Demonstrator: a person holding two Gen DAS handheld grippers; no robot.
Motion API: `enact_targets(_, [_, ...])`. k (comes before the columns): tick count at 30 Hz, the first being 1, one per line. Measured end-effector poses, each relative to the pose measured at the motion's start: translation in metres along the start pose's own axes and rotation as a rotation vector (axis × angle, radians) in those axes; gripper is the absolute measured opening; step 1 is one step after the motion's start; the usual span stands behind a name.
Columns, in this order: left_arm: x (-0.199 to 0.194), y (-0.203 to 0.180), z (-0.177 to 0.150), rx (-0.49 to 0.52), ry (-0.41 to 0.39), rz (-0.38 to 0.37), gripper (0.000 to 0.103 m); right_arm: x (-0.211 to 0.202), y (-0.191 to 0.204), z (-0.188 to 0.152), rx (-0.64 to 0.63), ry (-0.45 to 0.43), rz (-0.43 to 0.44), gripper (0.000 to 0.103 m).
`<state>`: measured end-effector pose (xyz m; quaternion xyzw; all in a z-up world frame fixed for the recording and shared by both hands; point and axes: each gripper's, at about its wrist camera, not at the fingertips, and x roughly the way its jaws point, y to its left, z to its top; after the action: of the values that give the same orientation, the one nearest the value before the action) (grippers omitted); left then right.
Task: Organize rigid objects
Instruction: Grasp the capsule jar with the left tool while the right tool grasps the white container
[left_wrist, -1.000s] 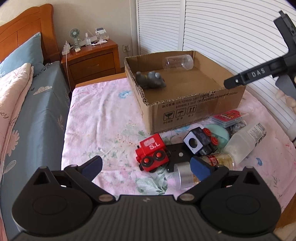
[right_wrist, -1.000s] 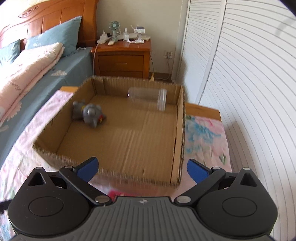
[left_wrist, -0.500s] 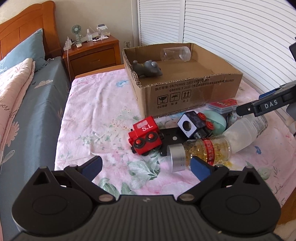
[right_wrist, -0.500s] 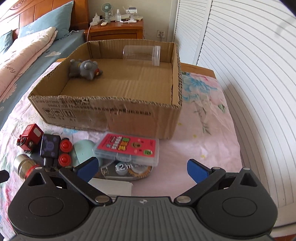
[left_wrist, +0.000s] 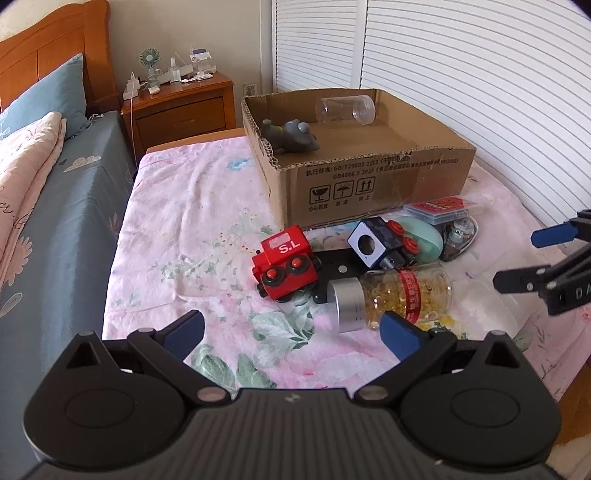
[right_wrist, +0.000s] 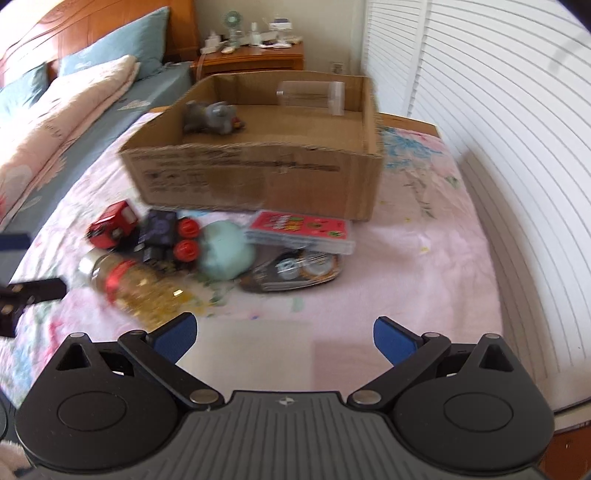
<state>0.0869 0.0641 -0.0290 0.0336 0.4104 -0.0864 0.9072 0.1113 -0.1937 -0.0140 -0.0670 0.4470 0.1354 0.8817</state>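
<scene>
Both tongs spread and empty, right gripper (right_wrist: 284, 334) low over a pale translucent bottle (right_wrist: 255, 347) at 6 o'clock of the cardboard box (right_wrist: 258, 177); risk: slick round body squirting out, knocking the capsule bottle (right_wrist: 136, 286) at 10 o'clock; left gripper (left_wrist: 291, 328) idle.

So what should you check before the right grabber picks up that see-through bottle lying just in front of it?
1. Right gripper open: ok, jaws spread wide.
2. Right gripper lined up with the translucent bottle: ok, it lies between the fingers.
3. Left gripper out of the way: ok, open and holding nothing, back from the pile.
4. Capsule bottle clear of the grasp: cannot tell, it lies very close.
5. Room in the cardboard box: ok, only the grey toy and clear jar inside.
</scene>
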Motion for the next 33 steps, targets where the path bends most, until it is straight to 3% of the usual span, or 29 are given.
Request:
enact_targets(7, [-0.003, -0.004, 0.000, 0.014, -0.016, -0.026, 0.101, 0.014, 0.026, -0.016, -0.053, 0.032, -0.049, 0.103])
enact_targets(10, [-0.002, -0.006, 0.000, 0.010, -0.008, -0.035, 0.101, 0.023, 0.021, -0.022, -0.056, 0.058, -0.103, 0.103])
enact_targets(15, [0.001, -0.015, 0.002, 0.025, 0.006, -0.047, 0.101, 0.022, -0.003, -0.028, -0.008, 0.068, -0.110, 0.103])
enact_targets(19, [0.007, -0.028, 0.009, 0.047, 0.017, -0.061, 0.101, 0.023, -0.023, -0.034, 0.059, 0.067, -0.064, 0.103])
enact_targets(33, [0.038, -0.075, 0.031, 0.147, 0.005, -0.070, 0.101, 0.021, -0.024, -0.040, 0.010, 0.010, -0.037, 0.103])
